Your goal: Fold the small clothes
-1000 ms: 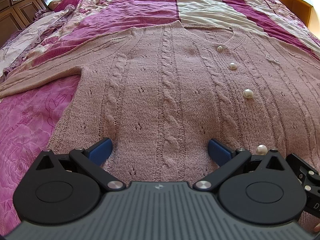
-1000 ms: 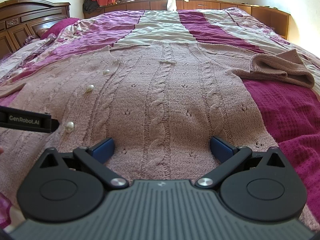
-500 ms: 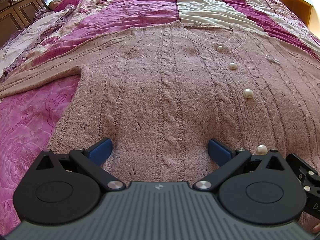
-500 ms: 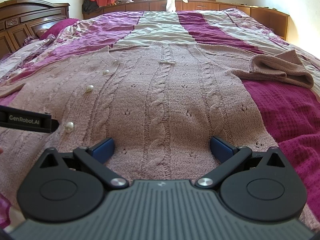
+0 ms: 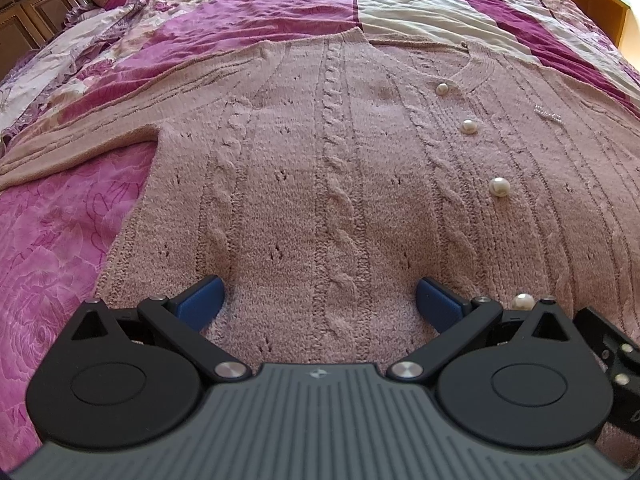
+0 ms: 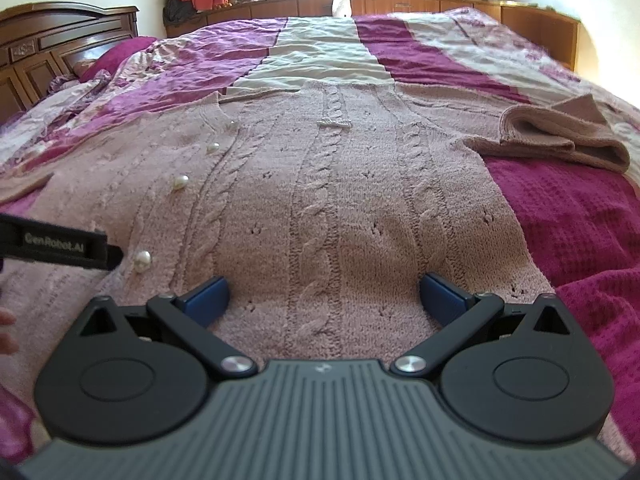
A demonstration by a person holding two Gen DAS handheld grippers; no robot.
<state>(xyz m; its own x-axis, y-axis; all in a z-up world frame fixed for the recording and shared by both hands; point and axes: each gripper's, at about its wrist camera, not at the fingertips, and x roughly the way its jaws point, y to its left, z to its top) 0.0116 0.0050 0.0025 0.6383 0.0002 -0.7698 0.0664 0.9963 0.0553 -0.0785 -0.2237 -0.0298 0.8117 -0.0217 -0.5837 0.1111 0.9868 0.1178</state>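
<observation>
So we are at the very start of the fold — the pink cable-knit cardigan [image 5: 328, 184] lies spread flat, front up, on the bedspread [image 5: 60, 248], one sleeve [image 6: 560, 136] bunched at its right side. Our left gripper [image 5: 320, 304] and right gripper [image 6: 324, 292] hover side by side over the hem, jaws spread wide, nothing held. Next, we judge, each must drop to the hem and pinch both knit layers, clear of the pearl buttons [image 5: 499, 187], before lifting it toward the collar.

"GenRobot.AI" stands on the left hand-held gripper [image 6: 52, 246].
</observation>
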